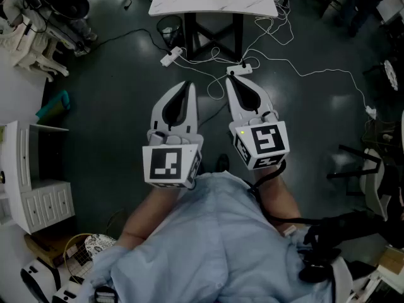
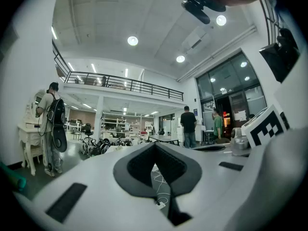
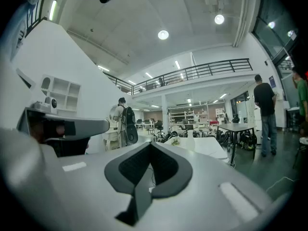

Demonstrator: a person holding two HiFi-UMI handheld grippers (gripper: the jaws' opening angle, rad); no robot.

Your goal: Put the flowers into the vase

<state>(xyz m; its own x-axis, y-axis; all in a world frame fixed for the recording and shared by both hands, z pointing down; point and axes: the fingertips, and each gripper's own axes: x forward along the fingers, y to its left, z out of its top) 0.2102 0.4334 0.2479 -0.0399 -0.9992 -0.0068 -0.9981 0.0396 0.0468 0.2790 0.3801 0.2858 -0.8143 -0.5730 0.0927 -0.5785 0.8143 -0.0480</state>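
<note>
1. Nearest, a person in a pale blue shirt holds the left gripper and right gripper level, side by side. Both have smooth white plastic shells and dark ribbed pads. Both pairs of jaws are closed tip to tip, with nothing between them.
2. Beyond them, thin white cables and power strips lie across a dark, glossy floor.
3. Farther off, well apart from both grippers, stands a white marble-look bench on a dark frame. On it lie the flowers, a green sprig too small to detail, just beside a pale vase.
4. The flowers likely weigh little and bend or bruise easily. Gripping gently, low on the stems, seems best. The vase looks light and may tip.
</note>
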